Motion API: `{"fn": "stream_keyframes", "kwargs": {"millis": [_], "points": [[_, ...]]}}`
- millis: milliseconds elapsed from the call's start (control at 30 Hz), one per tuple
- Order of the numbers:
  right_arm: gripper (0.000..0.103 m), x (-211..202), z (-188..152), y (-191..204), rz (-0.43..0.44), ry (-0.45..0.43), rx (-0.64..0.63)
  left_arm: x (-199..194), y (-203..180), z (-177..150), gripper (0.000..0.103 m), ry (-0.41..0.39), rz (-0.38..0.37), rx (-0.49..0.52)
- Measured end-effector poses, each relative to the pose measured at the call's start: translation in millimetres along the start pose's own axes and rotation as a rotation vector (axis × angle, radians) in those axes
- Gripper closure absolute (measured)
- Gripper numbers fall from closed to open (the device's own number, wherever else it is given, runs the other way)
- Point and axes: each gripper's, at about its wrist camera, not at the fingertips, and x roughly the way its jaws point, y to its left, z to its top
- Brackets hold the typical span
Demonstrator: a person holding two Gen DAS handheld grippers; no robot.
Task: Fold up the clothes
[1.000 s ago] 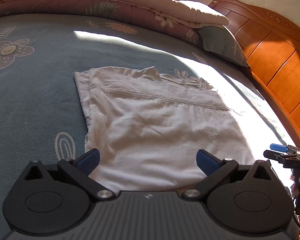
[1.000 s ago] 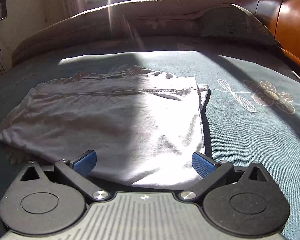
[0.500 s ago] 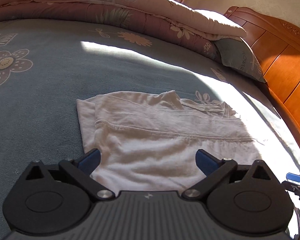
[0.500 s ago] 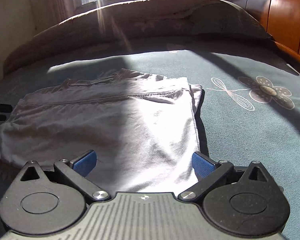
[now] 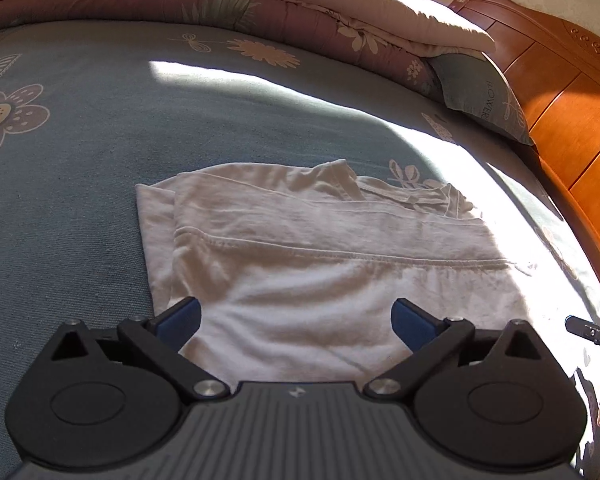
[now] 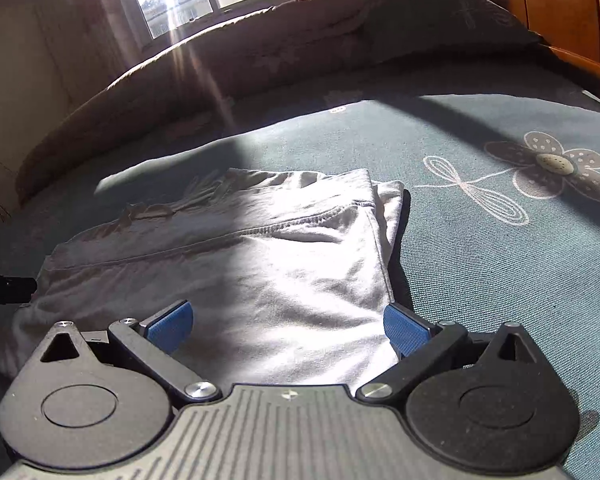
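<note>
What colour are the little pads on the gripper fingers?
Blue, on black arms; the pads show best in the right wrist view.

White garment; blue-grey bedsheet (pale flower prints); pink floral quilt; orange wood headboard; blue finger pads.

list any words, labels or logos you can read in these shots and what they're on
"FLOWER": printed sideways on the grey-green pillow by the wooden headboard; its end runs into a fold, so more letters may follow.
A small white emblem, no letters, on the left gripper body and the right gripper body.
Nothing readable on the white garment or the bedsheet.
</note>
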Motion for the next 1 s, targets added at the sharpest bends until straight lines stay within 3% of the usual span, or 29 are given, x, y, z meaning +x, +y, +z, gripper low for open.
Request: {"fn": "stream_keyframes", "kwargs": {"millis": [133, 233, 433, 567, 667, 733, 900, 1000], "points": [[0.000, -26.7, -11.3, 0.9, 0.081, 0.007, 0.083, -25.0, -18.1, -20.8, 0.002, 0.002, -0.073, 0.003], [0.000, -41.4, -24.4, 7.9, 0.094, 0.037, 0.062, -33.5, -47.4, -43.2, 0.002, 0.017, -0.024, 0.187], [0.000, -59.3, -55.3, 63.8, -0.075, 0.133, -0.433, -36.8, -108.6, -89.6, 0.001, 0.081, 0.156, 0.690], [0.000, -64.7, -79.9, 95.2, -0.150, 0.158, -0.775, -39.1, -123.8, -117.2, 0.001, 0.095, 0.261, 0.985], [0.000, -55.5, -94.6, 109.8, -0.211, 0.168, -0.955, -24.6, -128.6, -127.9, 0.001, 0.083, 0.322, 1.114], [0.000, -46.8, -99.1, 123.2, -0.208, 0.147, -1.032, -14.1, -131.5, -134.5, 0.001, 0.073, 0.362, 1.196], [0.000, -20.5, -99.7, 157.3, -0.165, 0.087, -1.125, 6.6, -143.8, -126.6, 0.000, 0.013, 0.335, 1.235], [0.000, -4.7, -91.0, 166.1, -0.159, 0.064, -1.110, 13.0, -141.6, -115.5, 0.000, 0.031, 0.288, 1.203]]}}
